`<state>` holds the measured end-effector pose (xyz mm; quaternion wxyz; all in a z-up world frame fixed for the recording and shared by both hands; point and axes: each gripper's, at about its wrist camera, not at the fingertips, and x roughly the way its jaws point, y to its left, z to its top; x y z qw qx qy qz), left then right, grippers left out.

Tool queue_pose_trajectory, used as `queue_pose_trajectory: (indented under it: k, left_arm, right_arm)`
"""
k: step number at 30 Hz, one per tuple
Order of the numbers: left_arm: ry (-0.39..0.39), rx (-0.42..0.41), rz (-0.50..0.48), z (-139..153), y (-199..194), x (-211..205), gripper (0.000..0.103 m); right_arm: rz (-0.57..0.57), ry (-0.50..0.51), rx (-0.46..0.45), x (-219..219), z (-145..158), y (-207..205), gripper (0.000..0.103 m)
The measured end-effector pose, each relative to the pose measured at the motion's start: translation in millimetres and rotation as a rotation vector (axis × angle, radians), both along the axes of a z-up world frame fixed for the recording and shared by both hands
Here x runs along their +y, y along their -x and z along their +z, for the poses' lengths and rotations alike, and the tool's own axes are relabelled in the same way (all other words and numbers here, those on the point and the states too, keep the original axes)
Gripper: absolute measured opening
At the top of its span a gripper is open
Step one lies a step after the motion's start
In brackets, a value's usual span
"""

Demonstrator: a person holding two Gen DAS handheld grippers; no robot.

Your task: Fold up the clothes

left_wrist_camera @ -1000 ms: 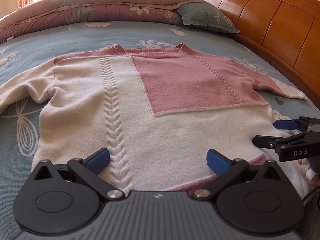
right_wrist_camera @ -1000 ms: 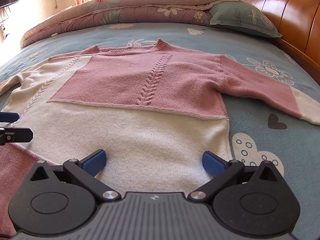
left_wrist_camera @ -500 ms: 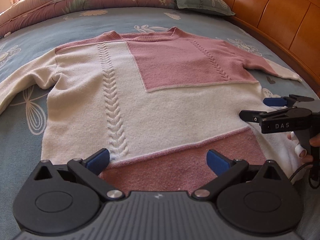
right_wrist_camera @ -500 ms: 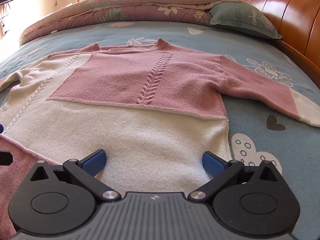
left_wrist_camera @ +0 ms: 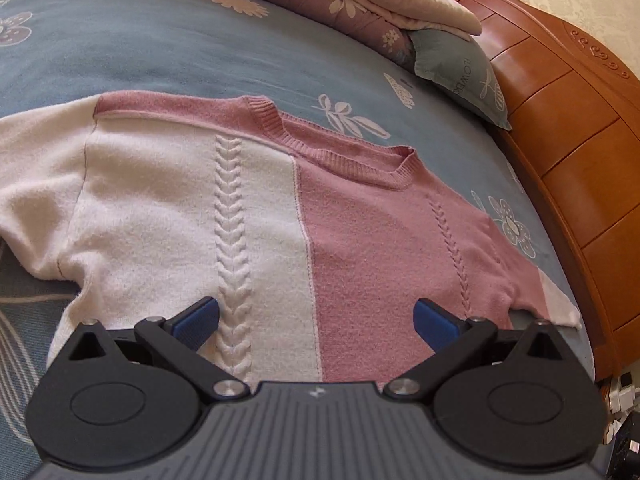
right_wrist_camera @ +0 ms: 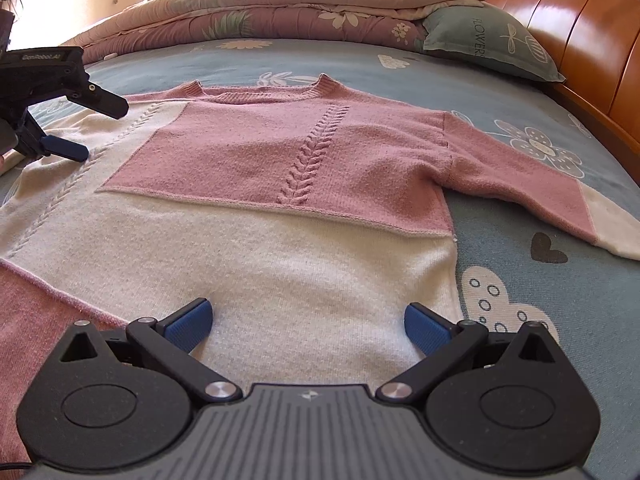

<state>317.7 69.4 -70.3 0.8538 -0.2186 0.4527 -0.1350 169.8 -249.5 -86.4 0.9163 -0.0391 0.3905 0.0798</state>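
Note:
A pink and cream knit sweater [right_wrist_camera: 288, 184] lies flat, front up, on the bed, with both sleeves spread out; it also shows in the left wrist view [left_wrist_camera: 256, 216]. My left gripper [left_wrist_camera: 316, 320] is open and empty, hovering over the sweater's chest between the cream cable braid and the pink panel. It also shows in the right wrist view [right_wrist_camera: 76, 128] at the far left, above the cream shoulder. My right gripper [right_wrist_camera: 306, 326] is open and empty above the cream lower body near the hem. The right sleeve [right_wrist_camera: 560, 200] ends in a cream cuff.
The bed has a blue sheet [right_wrist_camera: 540, 280] with flower prints. A folded floral quilt [right_wrist_camera: 280, 12] and a grey-green pillow [right_wrist_camera: 492, 44] lie at the far end. A wooden headboard [right_wrist_camera: 580, 40] runs along the right side.
My left gripper has moved up from the hem to the chest and shoulder area and tilted. The right gripper has barely moved.

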Motion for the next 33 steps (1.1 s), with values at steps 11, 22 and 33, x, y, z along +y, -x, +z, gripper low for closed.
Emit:
queue_pose_trajectory:
  k: [11, 22, 33]
  left_arm:
    - [-0.008, -0.003, 0.106, 9, -33, 9, 0.102]
    - [0.044, -0.002, 0.165, 8, 43, 45, 0.102]
    - [0.11, -0.013, 0.158, 7, 96, 50, 0.102]
  right_arm:
    - [0.007, -0.002, 0.001, 0, 0, 1, 0.103]
    - [0.005, 0.004, 0.003, 1, 0, 1, 0.103]
    - [0.002, -0.005, -0.01, 1, -1, 0, 0.103]
